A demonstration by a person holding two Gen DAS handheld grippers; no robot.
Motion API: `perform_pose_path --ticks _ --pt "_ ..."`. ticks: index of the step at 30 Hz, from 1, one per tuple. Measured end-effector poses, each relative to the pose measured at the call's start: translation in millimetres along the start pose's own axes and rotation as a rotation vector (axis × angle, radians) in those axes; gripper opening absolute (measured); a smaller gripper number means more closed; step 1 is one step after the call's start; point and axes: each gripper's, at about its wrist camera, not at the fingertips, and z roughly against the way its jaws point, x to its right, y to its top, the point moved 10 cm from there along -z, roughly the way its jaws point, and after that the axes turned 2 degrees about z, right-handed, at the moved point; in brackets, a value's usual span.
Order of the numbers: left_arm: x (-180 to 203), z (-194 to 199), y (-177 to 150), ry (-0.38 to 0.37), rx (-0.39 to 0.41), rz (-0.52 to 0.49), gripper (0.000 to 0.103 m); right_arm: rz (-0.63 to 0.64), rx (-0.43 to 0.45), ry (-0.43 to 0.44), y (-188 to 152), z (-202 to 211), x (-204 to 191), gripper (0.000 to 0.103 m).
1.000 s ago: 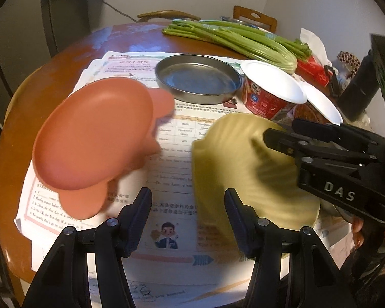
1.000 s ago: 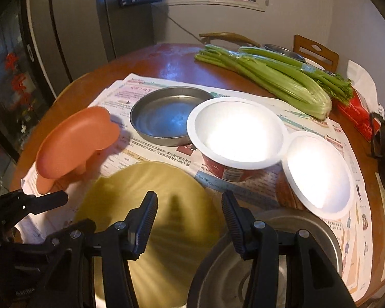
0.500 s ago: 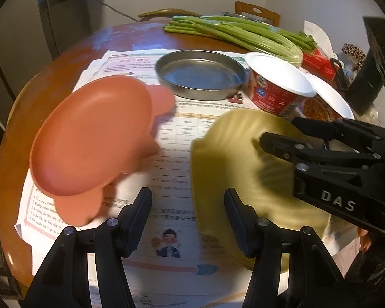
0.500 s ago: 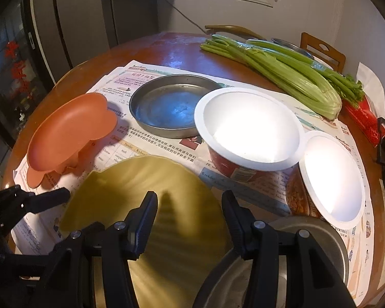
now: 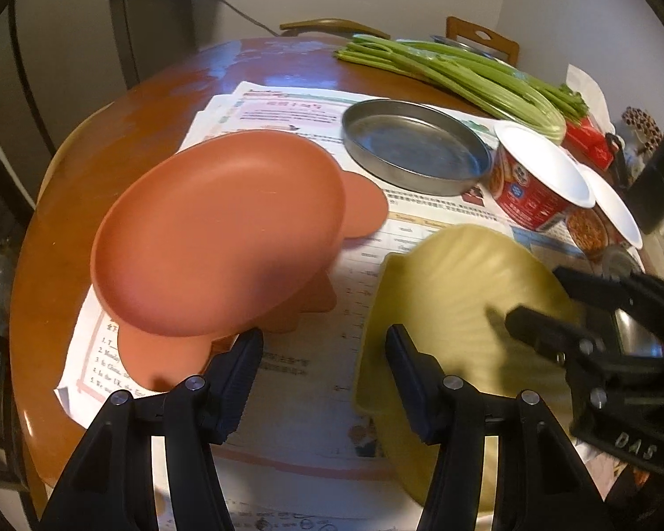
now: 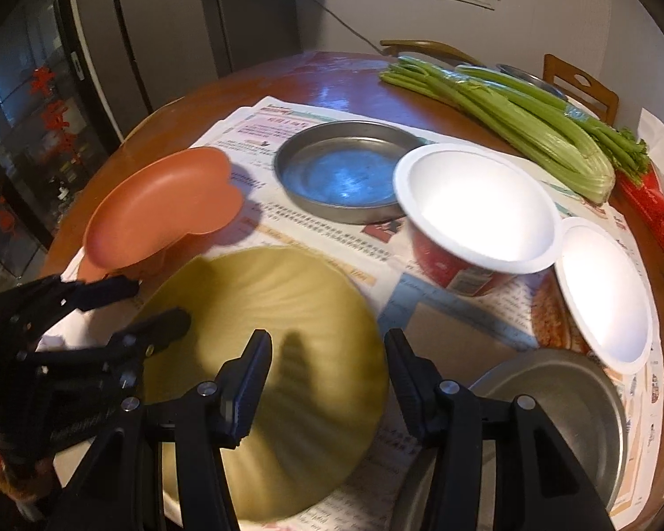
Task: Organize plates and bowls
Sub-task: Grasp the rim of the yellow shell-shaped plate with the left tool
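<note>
Yellow plate (image 6: 265, 332) under R gripper (image 6: 327, 354), both grippers' fingers wide, L gripper (image 5: 323, 354) beside it

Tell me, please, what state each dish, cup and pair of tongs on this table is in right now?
Left tongs: open, holding nothing.
Right tongs: open, over the yellow plate.
Yellow plate: empty.
Orange plate: empty, tilted.
Metal pan: empty, upright.
Noodle cup: lid shut, leaning.
Second noodle cup: lid shut.
Steel bowl: upright, contents unclear.
Celery: lying flat.
</note>
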Motion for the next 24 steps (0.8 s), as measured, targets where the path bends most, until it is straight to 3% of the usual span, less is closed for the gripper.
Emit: perform_pose_path --ticks 5,14,21,24 --pt "-2 12 -8 -0.070 -0.009 0.027 0.059 0.014 -0.007 0.026 -6 1 -12 0.053" --pt "-16 27 -37 -0.048 -0.011 0.044 0.059 0.019 -0.010 0.048 -12 1 -23 0.054" --pt "-11 27 -37 -0.046 0.014 0.043 0.059 0.034 -0.004 0.060 -18 4 -32 0.054" --pt "-6 27 -37 -0.052 0.022 0.030 0.053 0.045 0.002 0.056 -19 4 -34 0.054"
